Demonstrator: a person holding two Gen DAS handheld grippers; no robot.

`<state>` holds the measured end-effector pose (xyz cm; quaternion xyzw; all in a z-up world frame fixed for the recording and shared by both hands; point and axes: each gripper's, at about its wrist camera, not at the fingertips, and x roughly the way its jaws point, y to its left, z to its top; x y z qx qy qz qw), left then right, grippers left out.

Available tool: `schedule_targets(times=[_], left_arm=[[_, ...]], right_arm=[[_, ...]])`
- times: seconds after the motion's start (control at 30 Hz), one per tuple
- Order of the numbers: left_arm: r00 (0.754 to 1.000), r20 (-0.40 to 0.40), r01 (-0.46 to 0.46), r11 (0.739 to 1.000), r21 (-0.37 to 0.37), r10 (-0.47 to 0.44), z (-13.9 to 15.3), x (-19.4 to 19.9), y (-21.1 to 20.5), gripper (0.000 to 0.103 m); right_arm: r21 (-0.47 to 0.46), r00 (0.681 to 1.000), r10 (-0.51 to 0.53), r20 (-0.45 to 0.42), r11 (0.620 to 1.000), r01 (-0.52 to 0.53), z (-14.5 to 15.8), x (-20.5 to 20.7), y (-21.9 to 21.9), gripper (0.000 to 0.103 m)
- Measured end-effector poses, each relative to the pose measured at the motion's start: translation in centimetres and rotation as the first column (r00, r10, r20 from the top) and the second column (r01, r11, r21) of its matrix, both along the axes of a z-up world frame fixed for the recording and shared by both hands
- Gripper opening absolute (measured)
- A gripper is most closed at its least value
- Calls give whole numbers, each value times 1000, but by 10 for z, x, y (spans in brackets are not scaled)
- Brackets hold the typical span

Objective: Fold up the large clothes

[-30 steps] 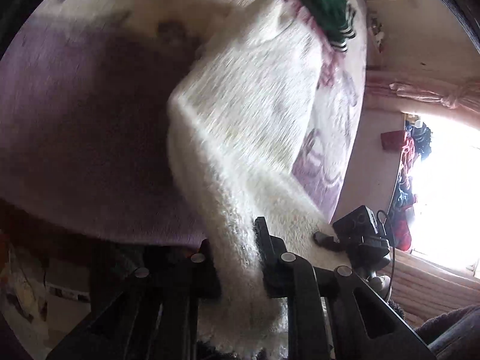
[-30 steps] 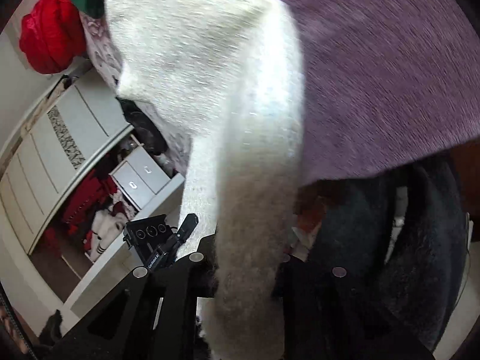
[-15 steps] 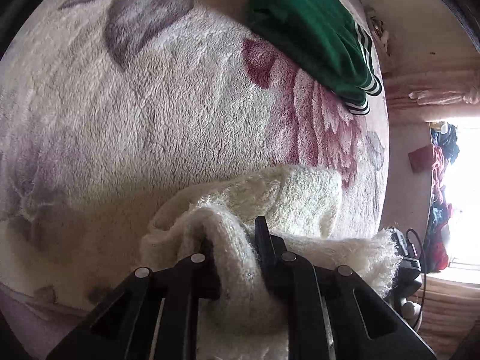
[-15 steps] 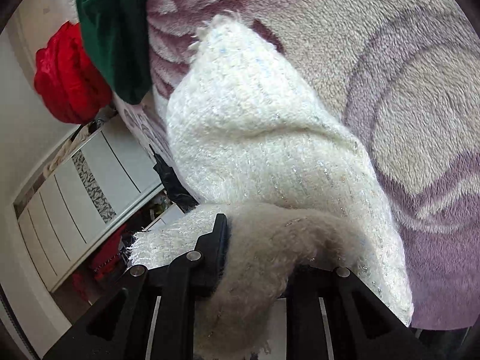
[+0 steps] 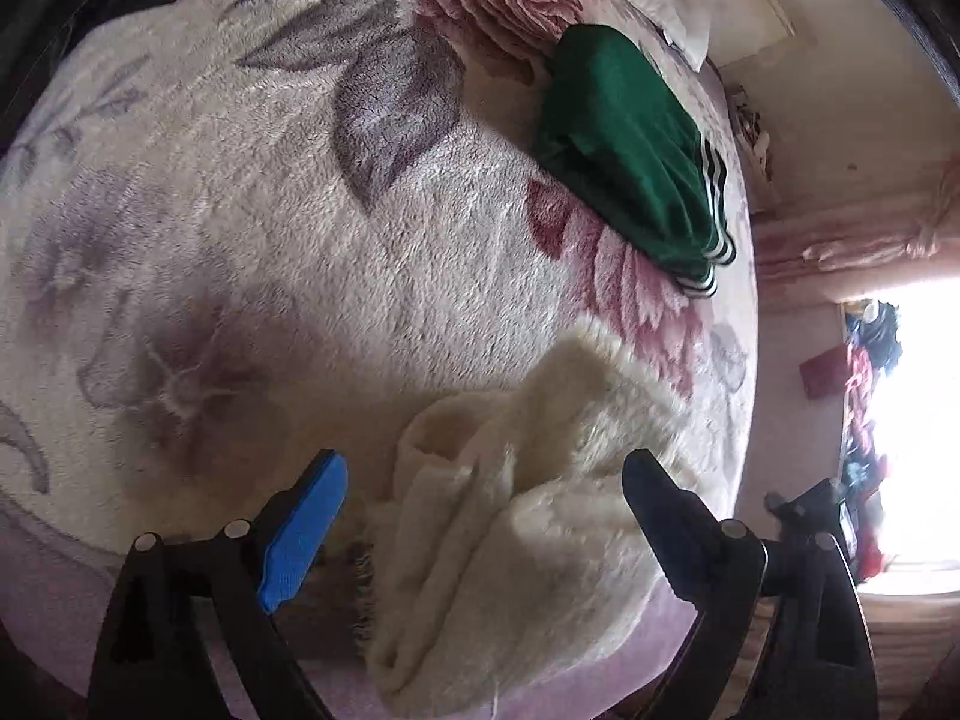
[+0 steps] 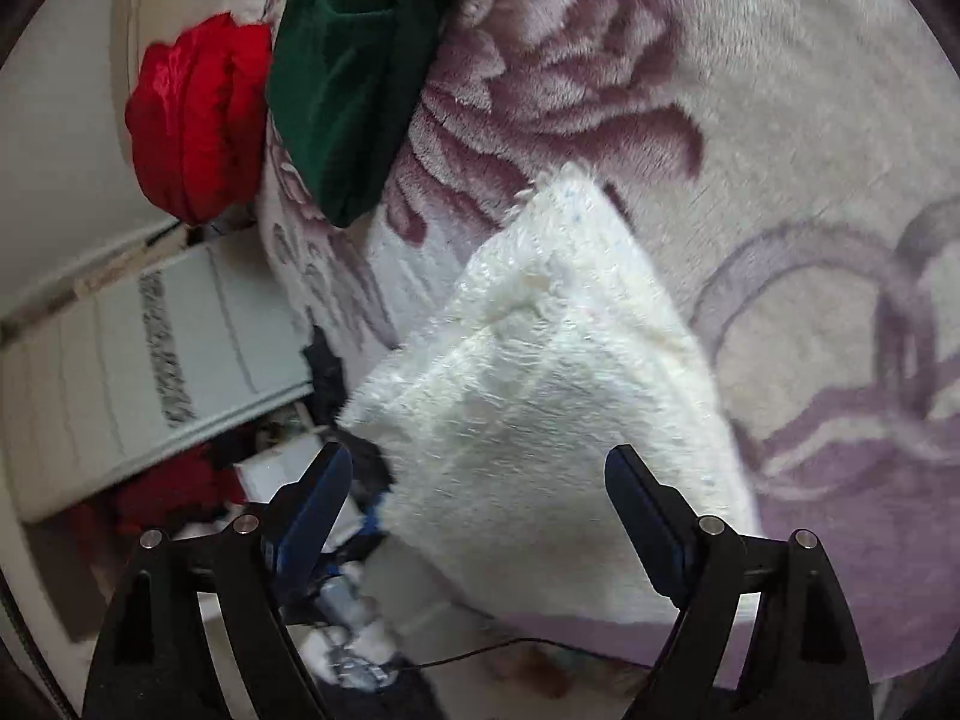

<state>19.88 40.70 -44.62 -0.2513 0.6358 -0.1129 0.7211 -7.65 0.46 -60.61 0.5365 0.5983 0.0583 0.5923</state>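
A fluffy white sweater (image 5: 516, 516) lies folded and bunched on the flowered blanket (image 5: 252, 228) near the bed's edge. It also shows in the right wrist view (image 6: 540, 396) as a flat folded wedge. My left gripper (image 5: 483, 480) is open, its fingers either side of the sweater's near end, holding nothing. My right gripper (image 6: 477, 474) is open too, jaws wide apart above the sweater's near edge, empty.
A folded green garment with white stripes (image 5: 630, 144) lies further back on the blanket, also in the right wrist view (image 6: 342, 90). A red garment (image 6: 192, 114) lies beyond it. A white cabinet (image 6: 138, 348) stands beside the bed. A bright window (image 5: 912, 420) is at the right.
Both grippers held the white sweater and carried it onto the blanket. Both have now opened and let it go; it rests on the bed.
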Motion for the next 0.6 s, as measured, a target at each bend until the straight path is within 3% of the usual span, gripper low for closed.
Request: schedule_targets(times=[0.07,0.2,0.23,0.27,0.3,0.33,0.37,0.43,0.47,0.6], left_arm=[[997,1,74,996,45,-74,-7,-12,-18,94],[976,-11,217,975,42,-217,-34,-22,-57,93],[970,-6,243,969,46,-243,-40,-23,-65,83],[965,0,260,964,52,-261,-44,-22,-71,55],[961,4,277,957,82,-278,-45,-21,-75,42],[958,22,282,952,115,-286,-42,-20,-77,26],[954,47,289,950,120,-296,-37,-19,-78,19],[947,105,291,949,122,-304,-16,-19,-75,16],[939,138,297,946,128,-314,-3,-19,-75,16],[895,232,349,922,166,-380,35,-13,-88,15]], right_arm=[[-112,997,83,2,990,-82,4,-11,-9,88],[-254,980,199,-9,947,-195,1,-14,-2,88],[-275,974,224,-17,936,-220,-6,-9,3,88],[-291,968,249,-26,924,-246,-12,-4,8,88],[-314,961,273,-37,910,-271,-21,2,13,87],[-341,955,293,-42,895,-289,-28,6,19,79],[-359,947,319,-34,880,-310,-33,10,24,50],[-417,942,330,-59,849,-324,-38,10,31,29],[-424,946,320,-45,851,-308,-36,7,30,22],[-452,965,263,10,861,-230,-10,-12,23,18]])
